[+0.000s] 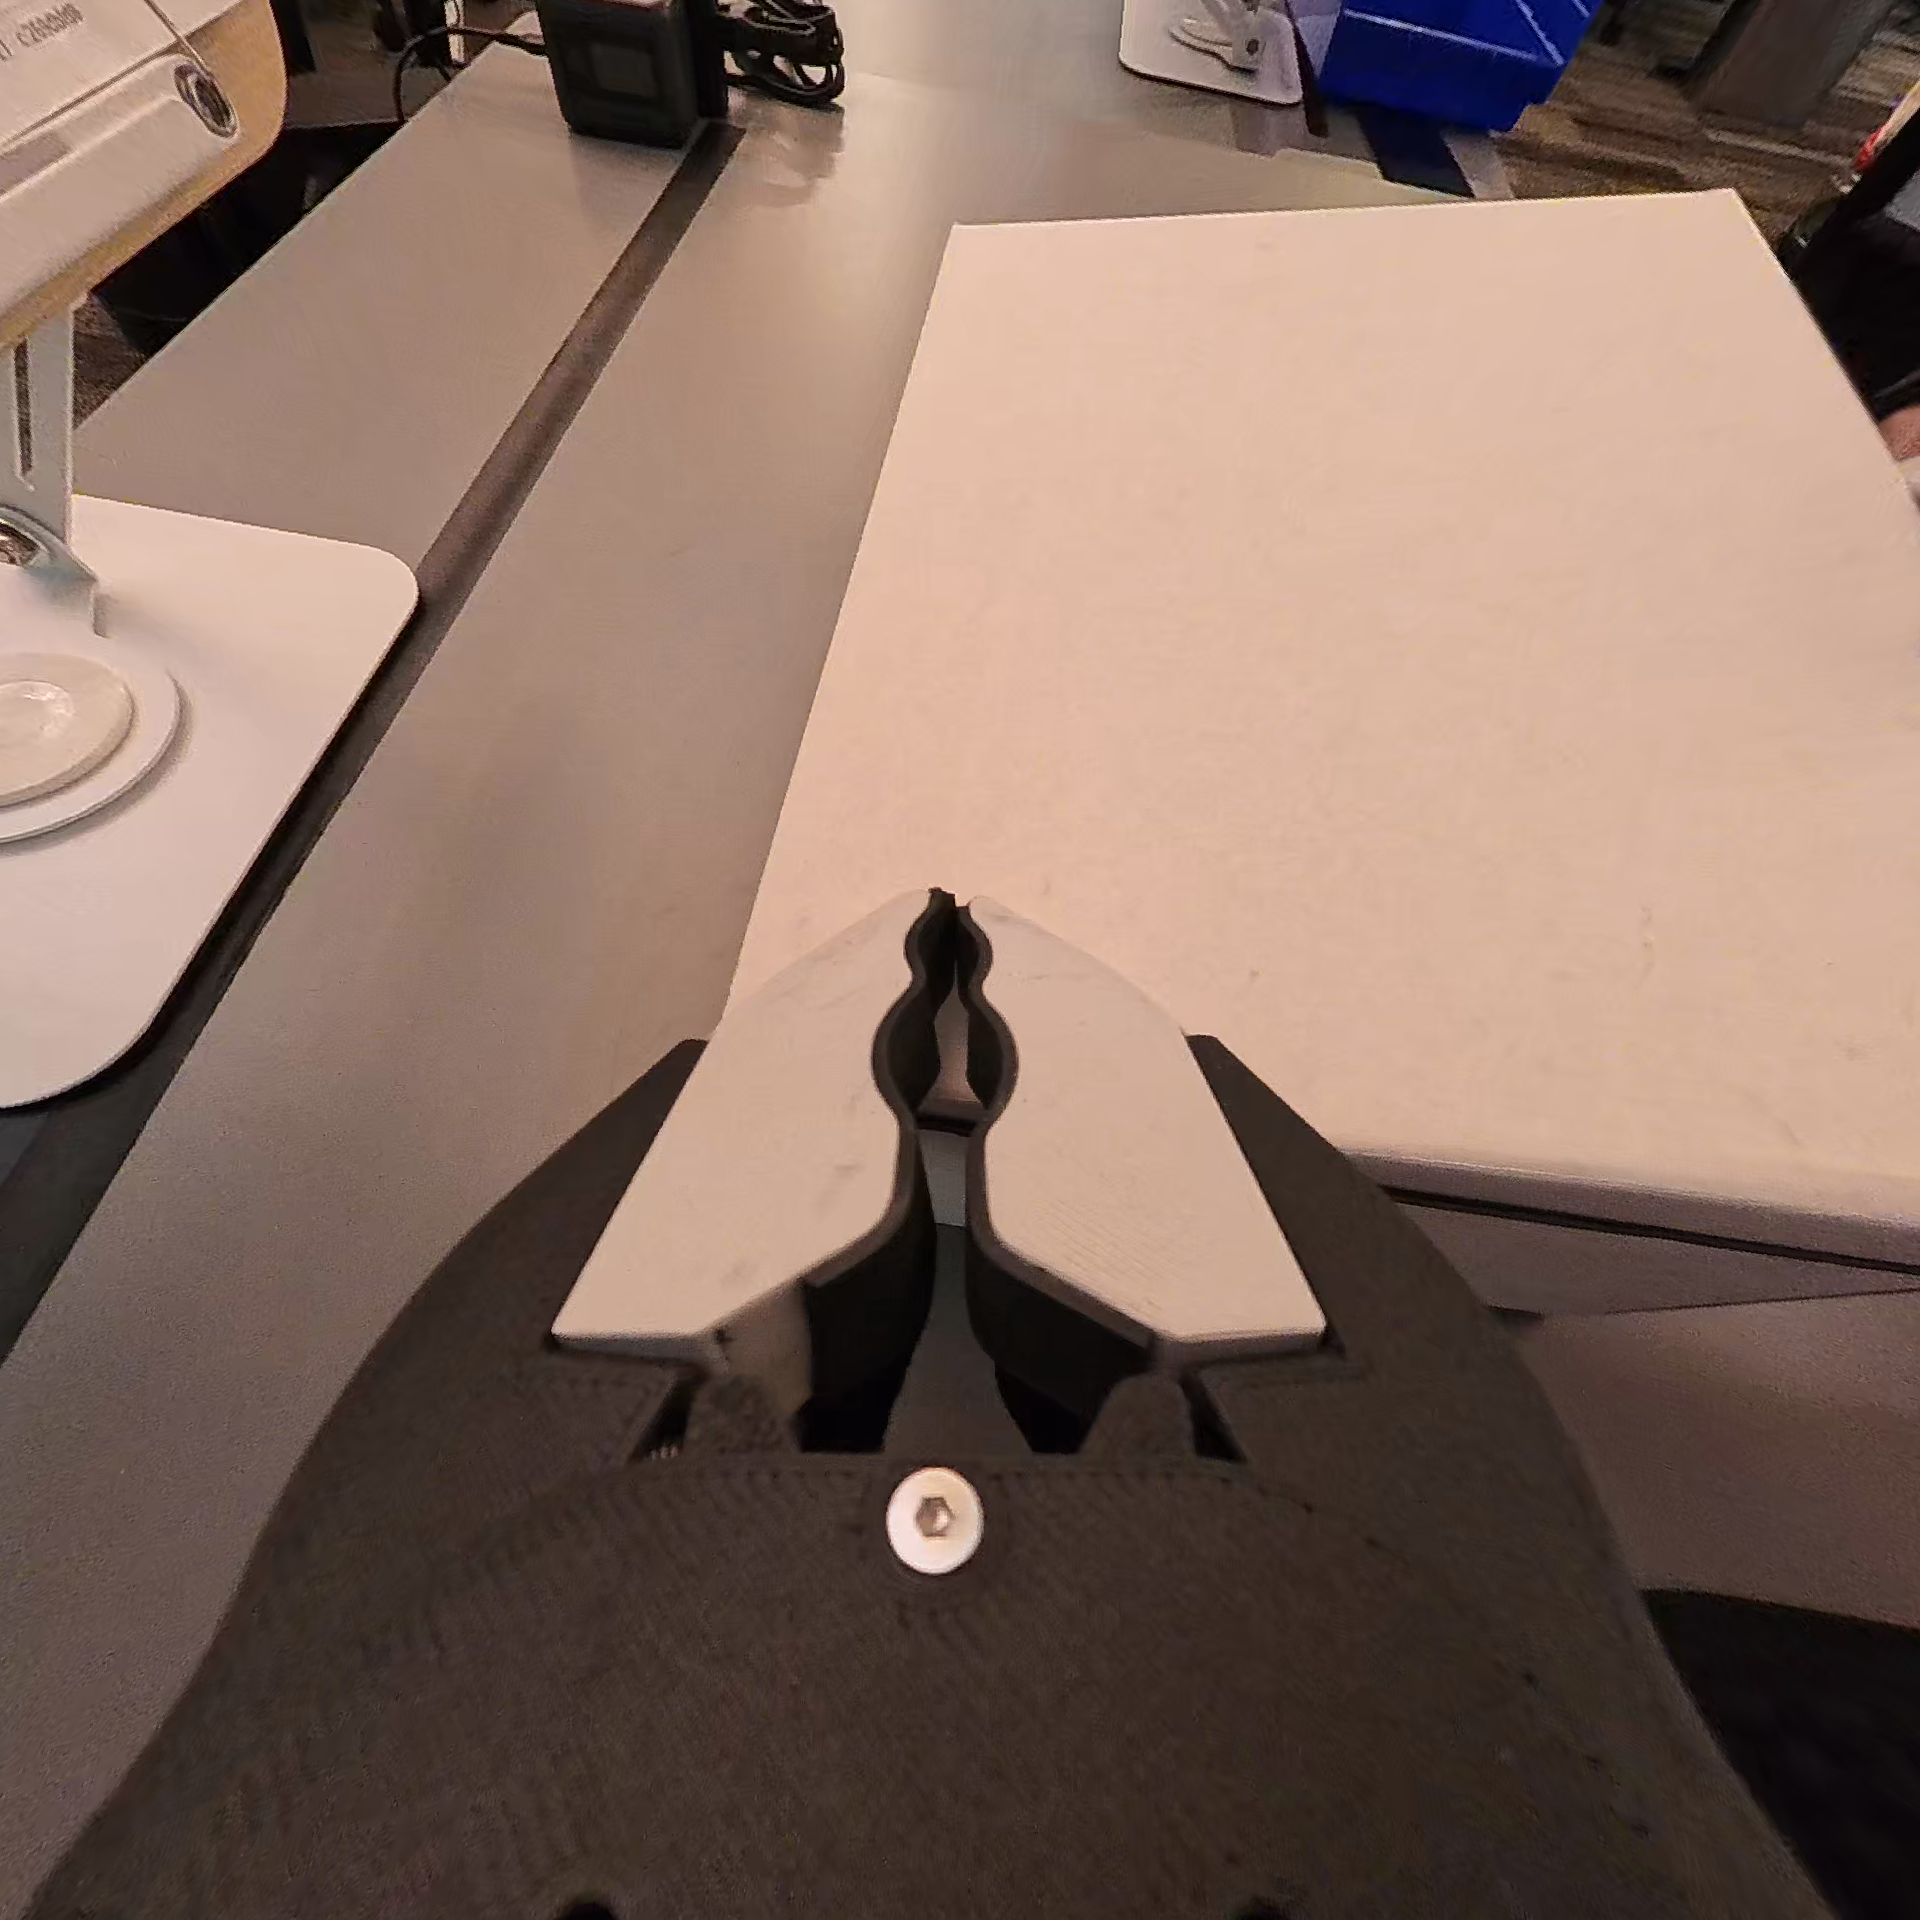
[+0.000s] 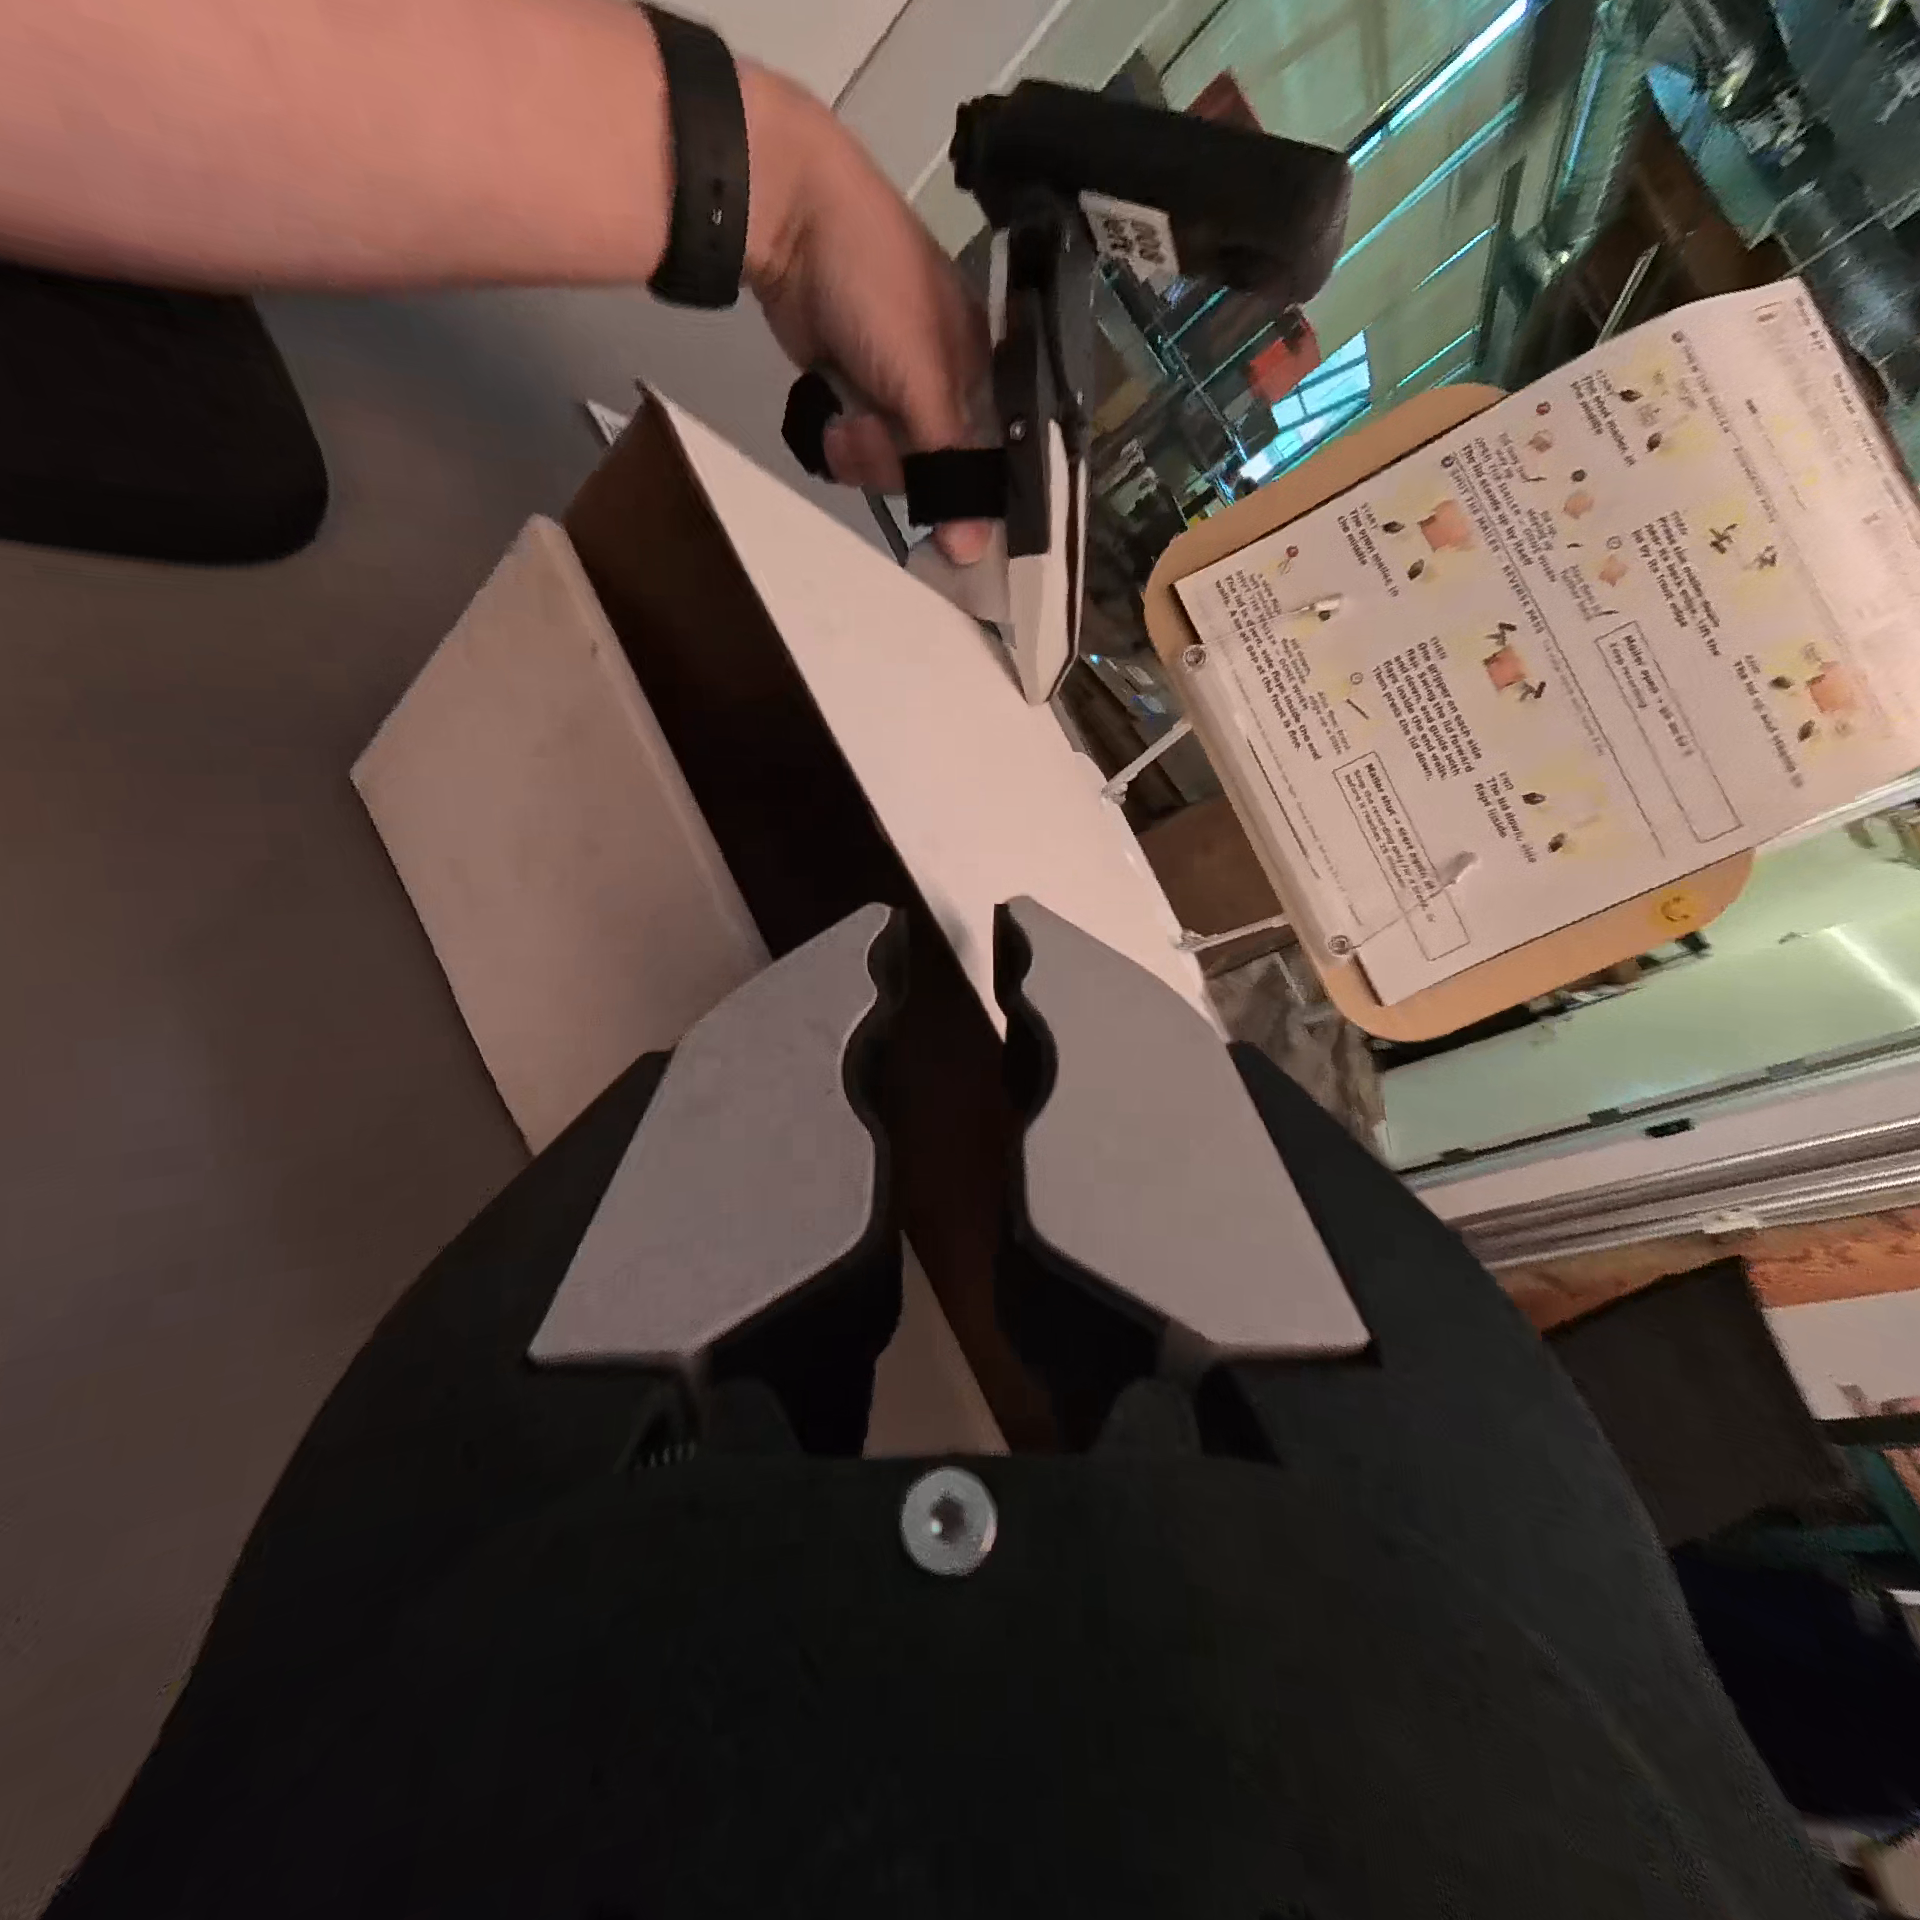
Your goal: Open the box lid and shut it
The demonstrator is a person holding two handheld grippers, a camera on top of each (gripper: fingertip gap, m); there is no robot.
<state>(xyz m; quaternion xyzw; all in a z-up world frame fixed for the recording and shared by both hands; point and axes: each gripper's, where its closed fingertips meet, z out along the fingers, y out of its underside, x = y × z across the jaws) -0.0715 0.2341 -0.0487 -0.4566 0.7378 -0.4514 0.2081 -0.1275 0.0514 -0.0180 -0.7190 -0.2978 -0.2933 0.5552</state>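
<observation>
The white box lid (image 1: 1351,675) fills the right of the left wrist view. My left gripper (image 1: 951,899) is shut and empty, its tips over the lid's near left corner. In the right wrist view the lid (image 2: 935,748) is lifted at an angle, showing its brown underside (image 2: 748,727) and the box's white wall (image 2: 540,831). My right gripper (image 2: 945,920) straddles the lid's edge, jaws closed narrowly on it. The left gripper (image 2: 1044,665) also shows there, held by a hand (image 2: 862,291), tips against the lid's top.
The box sits on a grey table (image 1: 520,520). A white stand base (image 1: 208,727) is to the left, a black adapter (image 1: 623,73) and a blue bin (image 1: 1455,52) at the back. A clipboard with a printed sheet (image 2: 1507,675) stands beyond the box.
</observation>
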